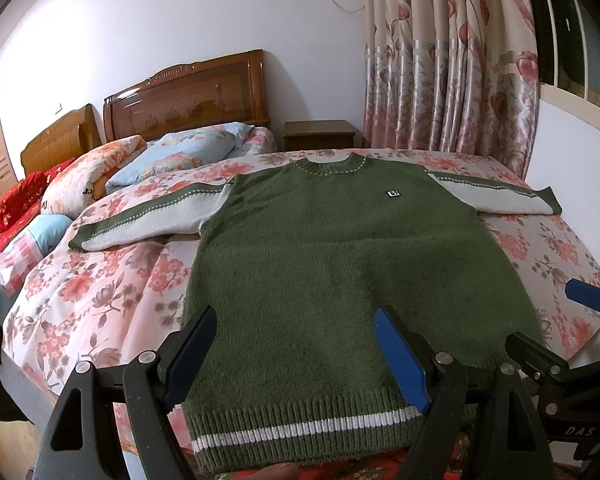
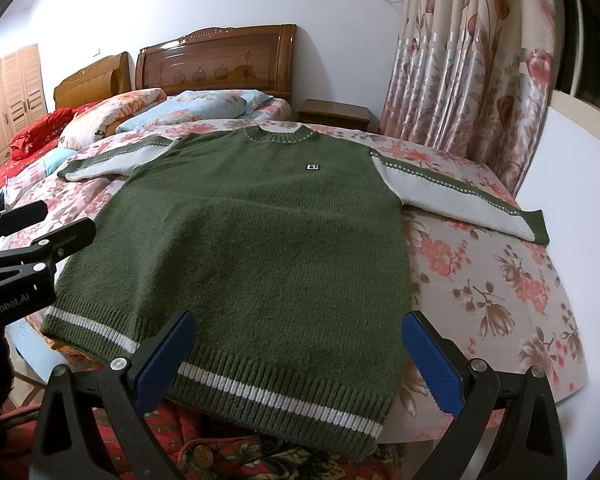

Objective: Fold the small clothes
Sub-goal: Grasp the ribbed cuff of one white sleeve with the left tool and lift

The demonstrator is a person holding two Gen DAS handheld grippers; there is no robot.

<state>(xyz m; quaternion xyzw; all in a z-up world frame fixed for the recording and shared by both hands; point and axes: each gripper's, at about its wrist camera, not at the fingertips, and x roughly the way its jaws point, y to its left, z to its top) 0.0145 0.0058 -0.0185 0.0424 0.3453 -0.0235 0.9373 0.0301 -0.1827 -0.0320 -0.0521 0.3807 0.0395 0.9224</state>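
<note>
So, the green knitted sweater with white-striped hem and grey sleeves (image 2: pixel 256 232) lies flat, face up, on the floral-print bed cover (image 2: pixel 500 280), sleeves out; no fold made yet. Left gripper (image 1: pixel 296 356) and right gripper (image 2: pixel 296 364) hover over the hem, both spread wide, holding nothing. Next, prob. pinch a sleeve and lay it inward. Small chest patch (image 1: pixel 392 193) reads maybe "B"; gripper body says "Robot.AI".

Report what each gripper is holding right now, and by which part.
Nothing is held. The left gripper and the right gripper are both open, poised above the hem end of the green sweater, which lies flat on the bed.
</note>
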